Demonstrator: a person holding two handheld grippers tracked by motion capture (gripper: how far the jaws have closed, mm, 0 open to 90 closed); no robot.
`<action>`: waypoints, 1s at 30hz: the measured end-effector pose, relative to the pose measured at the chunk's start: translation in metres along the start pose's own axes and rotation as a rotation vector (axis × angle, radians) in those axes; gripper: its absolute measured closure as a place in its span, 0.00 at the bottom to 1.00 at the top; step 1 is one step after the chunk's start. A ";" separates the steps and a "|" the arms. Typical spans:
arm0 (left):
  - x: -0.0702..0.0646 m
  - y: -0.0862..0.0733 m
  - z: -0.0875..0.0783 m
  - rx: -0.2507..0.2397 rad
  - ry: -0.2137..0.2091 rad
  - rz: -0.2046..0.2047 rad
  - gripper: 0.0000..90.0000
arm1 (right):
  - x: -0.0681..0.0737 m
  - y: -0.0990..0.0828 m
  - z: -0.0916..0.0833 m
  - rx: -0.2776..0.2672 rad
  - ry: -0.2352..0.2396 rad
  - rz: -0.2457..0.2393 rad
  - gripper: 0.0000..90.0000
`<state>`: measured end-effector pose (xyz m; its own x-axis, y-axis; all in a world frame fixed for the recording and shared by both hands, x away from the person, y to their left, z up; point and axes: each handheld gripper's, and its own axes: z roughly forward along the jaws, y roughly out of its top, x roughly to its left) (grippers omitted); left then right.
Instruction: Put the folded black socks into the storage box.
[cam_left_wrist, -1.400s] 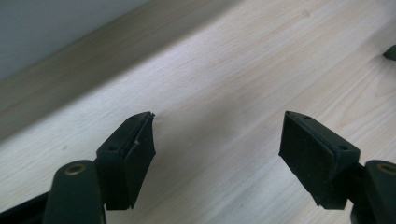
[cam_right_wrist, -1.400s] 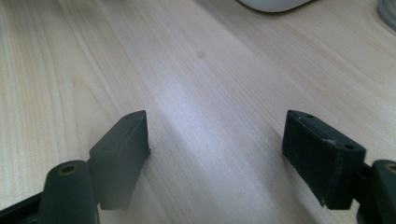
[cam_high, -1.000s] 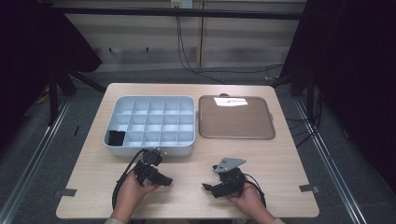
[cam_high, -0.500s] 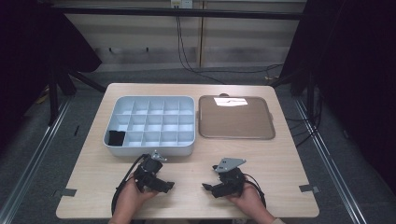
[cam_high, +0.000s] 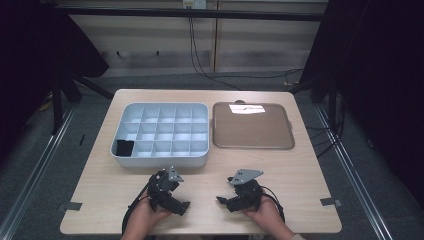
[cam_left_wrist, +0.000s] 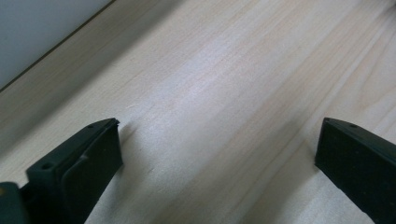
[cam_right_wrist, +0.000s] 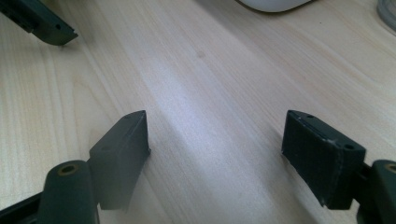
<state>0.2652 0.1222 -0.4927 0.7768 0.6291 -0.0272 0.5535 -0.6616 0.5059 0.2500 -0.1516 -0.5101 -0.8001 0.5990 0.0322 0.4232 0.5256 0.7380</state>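
My left gripper (cam_high: 181, 207) lies low over the wooden table (cam_high: 300, 170) near its front edge, held by a hand. Its jaws have just been opening and now stand wide apart. In the left gripper view, bare wood lies between the fingertips of the left gripper (cam_left_wrist: 218, 125). My right gripper (cam_high: 223, 201) rests a short way to its right, pointing left toward it. The right gripper (cam_right_wrist: 215, 116) is open too, with only wood between its jaws. One jaw of the left gripper (cam_right_wrist: 42, 23) shows at the top left of the right gripper view.
A pale grey compartment bin (cam_high: 159, 160) stands behind the left gripper, with a black item (cam_high: 124, 147) in its front-left cell. To its right lies a brown tray (cam_high: 252, 132) bearing a white patch (cam_high: 246, 108). The bin's wall (cam_left_wrist: 28, 32) is close.
My left gripper has shifted a little toward the table's front edge and to the right, and sits lower. The right gripper has kept still.
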 end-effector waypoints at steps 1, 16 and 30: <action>0.000 0.000 0.000 -0.002 0.001 -0.002 0.00 | 0.000 0.000 0.000 -0.001 0.000 0.000 0.25; 0.000 -0.011 0.001 -0.105 0.005 0.001 0.00 | 0.000 0.000 0.000 -0.001 0.000 0.001 0.25; 0.001 -0.019 0.002 -0.170 0.000 0.008 0.00 | 0.000 0.000 0.000 0.000 0.000 0.000 0.25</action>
<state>0.2558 0.1345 -0.5037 0.7812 0.6238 -0.0228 0.4884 -0.5882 0.6446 0.2500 -0.1516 -0.5101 -0.7999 0.5993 0.0322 0.4236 0.5257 0.7377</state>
